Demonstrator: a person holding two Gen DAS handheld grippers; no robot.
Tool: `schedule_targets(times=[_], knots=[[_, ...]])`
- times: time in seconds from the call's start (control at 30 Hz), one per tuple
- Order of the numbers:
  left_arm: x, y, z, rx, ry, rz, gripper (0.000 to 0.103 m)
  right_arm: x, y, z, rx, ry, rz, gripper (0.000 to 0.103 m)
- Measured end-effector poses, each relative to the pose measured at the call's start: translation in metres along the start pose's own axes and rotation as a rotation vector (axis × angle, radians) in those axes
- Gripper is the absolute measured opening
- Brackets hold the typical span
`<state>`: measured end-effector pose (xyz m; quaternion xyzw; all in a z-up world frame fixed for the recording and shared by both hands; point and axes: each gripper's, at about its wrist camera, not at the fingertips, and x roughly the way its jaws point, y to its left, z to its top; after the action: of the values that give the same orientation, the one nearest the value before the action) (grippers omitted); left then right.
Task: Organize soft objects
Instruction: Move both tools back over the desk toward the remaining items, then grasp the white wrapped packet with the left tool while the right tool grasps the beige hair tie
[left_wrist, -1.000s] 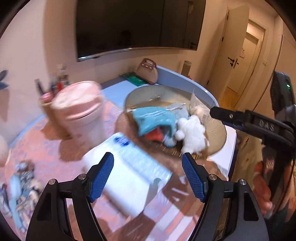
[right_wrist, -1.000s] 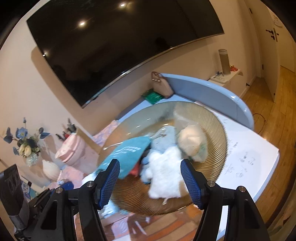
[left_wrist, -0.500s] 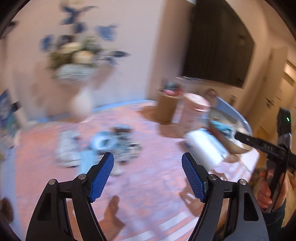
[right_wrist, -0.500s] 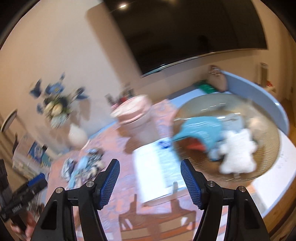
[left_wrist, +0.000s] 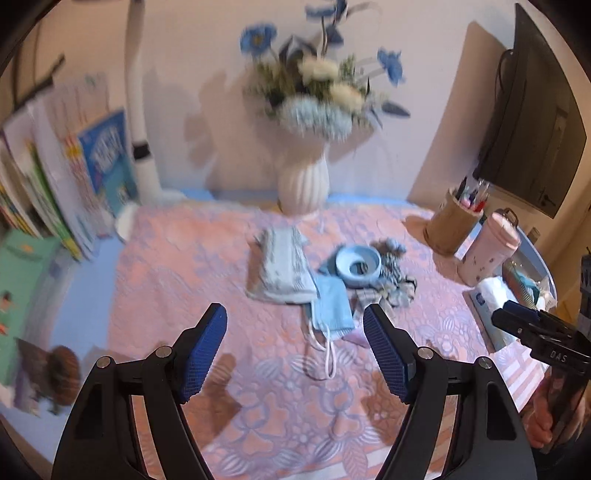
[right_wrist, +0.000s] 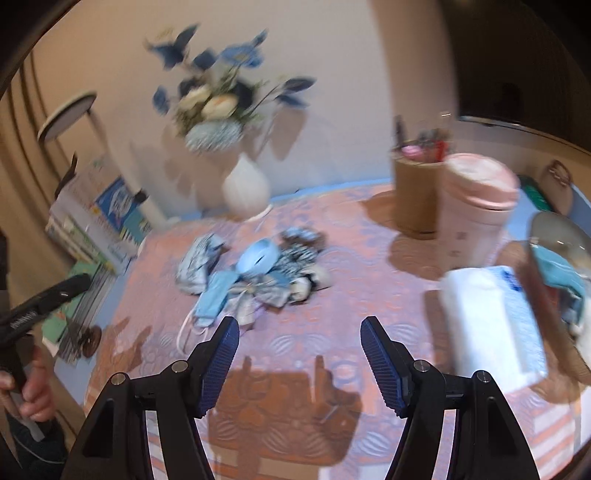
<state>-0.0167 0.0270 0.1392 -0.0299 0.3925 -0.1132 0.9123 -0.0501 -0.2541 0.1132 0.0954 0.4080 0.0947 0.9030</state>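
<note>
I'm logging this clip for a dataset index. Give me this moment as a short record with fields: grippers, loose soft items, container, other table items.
left gripper: open, empty, above the pink cloth
right gripper: open, empty
loose soft items: blue face mask, folded patterned cloth, patterned fabric pile
blue ring: beside the pile
container: basket holding soft items, at right
other: tissue pack, pink canister, flower vase

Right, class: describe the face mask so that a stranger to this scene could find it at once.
Start at the white vase of flowers on the pink patterned cloth. In front of it lies a small heap of soft things; the face mask is at its near edge. It alone is plain pale blue, with white ear loops trailing forward.
</note>
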Motion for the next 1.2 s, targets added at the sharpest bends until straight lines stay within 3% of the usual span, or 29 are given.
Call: schedule_targets(times=[0.2,0.4,0.63,0.83,0.93,1.0,1.13,1.17,1.2], knots=[[0.052,0.007,0.004,-0.070,0.065,-0.042,0.075,0.037,0.012,-0.001,-0.049,0.093,-0.020,0.067],[0.099,0.017,0.031,-0.128,0.103,-0.062,0.075,0.065,-0.020,0.016,0.075,0.148,0.002,0.067],[0.148,0.015,0.038,-0.128,0.053,0.006,0.075,0.108,-0.040,0.037,0.171,0.124,0.040,0.067],[0.164,0.018,0.032,-0.133,0.025,-0.018,0.073,0.144,-0.048,0.034,0.248,0.129,0.060,0.067],[0.171,0.018,0.028,-0.111,0.034,-0.012,0.063,0.154,-0.044,0.029,0.230,0.136,0.026,0.055],[0.171,0.018,0.026,-0.111,0.027,-0.021,0.062,0.153,-0.039,0.027,0.192,0.101,-0.001,0.045],[0.167,0.015,0.026,-0.094,0.000,-0.014,0.050,0.149,-0.035,0.023,0.152,0.063,-0.014,0.038],[0.165,0.015,0.025,-0.093,-0.011,-0.012,0.047,0.147,-0.035,0.022,0.149,0.054,-0.003,0.025],[0.163,0.014,0.025,-0.093,-0.020,-0.011,0.047,0.142,-0.034,0.022,0.138,0.039,-0.009,0.025]])
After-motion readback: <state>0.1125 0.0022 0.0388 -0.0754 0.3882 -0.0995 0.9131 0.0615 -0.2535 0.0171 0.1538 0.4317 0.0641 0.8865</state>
